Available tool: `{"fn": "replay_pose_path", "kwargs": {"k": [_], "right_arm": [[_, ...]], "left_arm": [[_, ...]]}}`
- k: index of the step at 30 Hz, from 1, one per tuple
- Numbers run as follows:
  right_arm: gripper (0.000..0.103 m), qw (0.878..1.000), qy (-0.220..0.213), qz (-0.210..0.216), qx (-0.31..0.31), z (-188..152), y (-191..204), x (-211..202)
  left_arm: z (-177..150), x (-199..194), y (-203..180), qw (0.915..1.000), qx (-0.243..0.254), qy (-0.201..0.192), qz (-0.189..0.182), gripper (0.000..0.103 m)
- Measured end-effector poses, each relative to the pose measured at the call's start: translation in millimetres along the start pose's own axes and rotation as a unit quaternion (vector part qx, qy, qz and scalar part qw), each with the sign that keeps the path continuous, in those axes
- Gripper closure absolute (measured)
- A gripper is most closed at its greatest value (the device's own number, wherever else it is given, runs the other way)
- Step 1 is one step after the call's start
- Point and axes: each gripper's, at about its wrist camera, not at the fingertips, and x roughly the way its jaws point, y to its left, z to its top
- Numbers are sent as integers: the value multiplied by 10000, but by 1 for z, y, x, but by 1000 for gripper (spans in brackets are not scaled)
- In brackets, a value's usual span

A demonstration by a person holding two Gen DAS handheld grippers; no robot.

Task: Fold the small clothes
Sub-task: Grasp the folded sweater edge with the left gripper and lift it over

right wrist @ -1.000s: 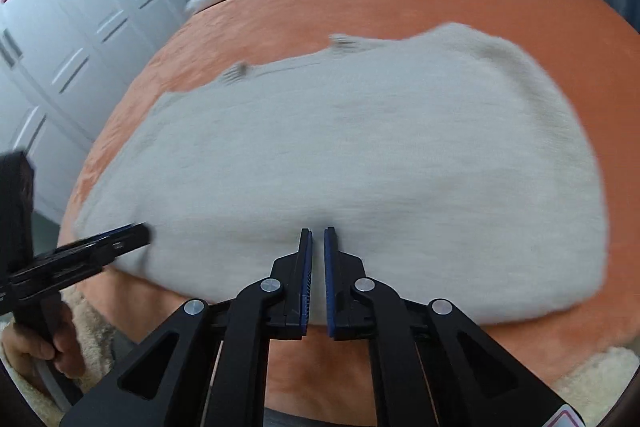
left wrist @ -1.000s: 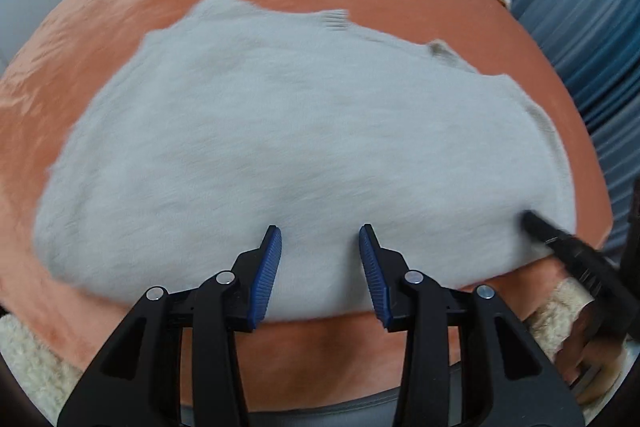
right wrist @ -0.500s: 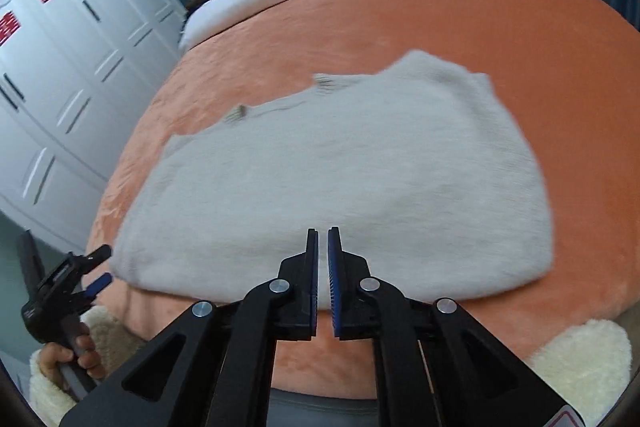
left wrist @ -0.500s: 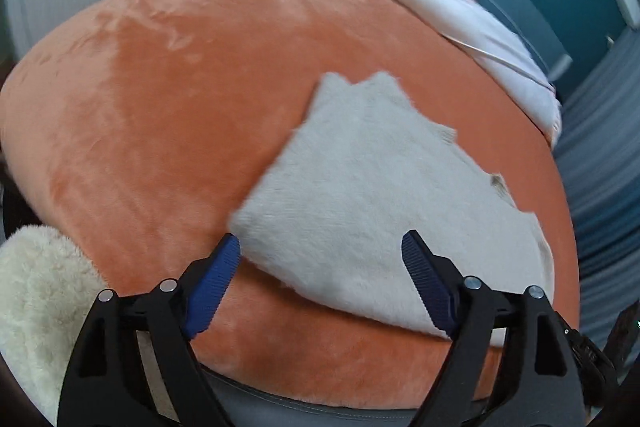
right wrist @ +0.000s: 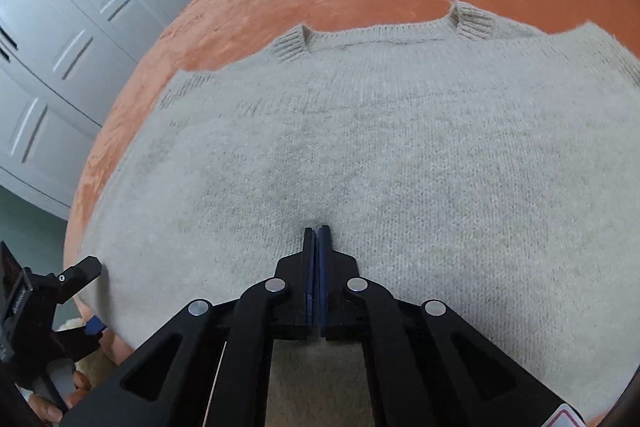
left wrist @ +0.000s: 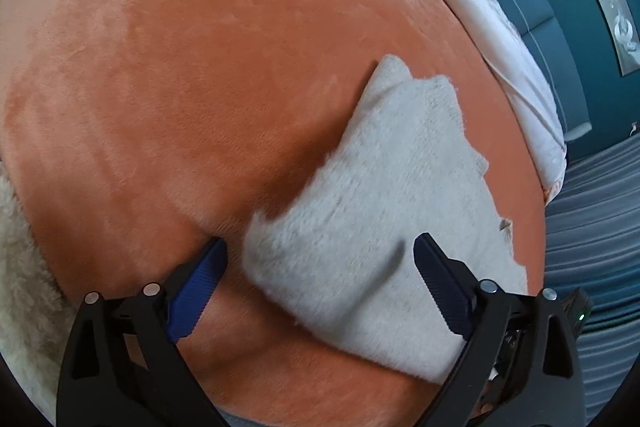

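The left gripper (left wrist: 320, 267) is spread wide, its fingers straddling the near-left corner of the cream sweater (left wrist: 384, 211), which lies flat on the orange blanket (left wrist: 192, 75). The right gripper (right wrist: 318, 239) is pressed together (whether on knit, I cannot tell), tips resting against the sweater just ahead.
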Motion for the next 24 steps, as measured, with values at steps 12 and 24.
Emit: {"fn": "replay_pose_path", "kwargs": {"k": [12, 24], "right_arm": [[95, 9950, -487, 720, 491, -8, -40, -63], [88, 9647, -1789, 13, 1935, -95, -227, -251]], "left_arm": [[-12, -67, -162, 9699, 1973, -308, -1394, 81], [-228, 36, -335, 8900, 4190, 1102, -1422, 74]]}}
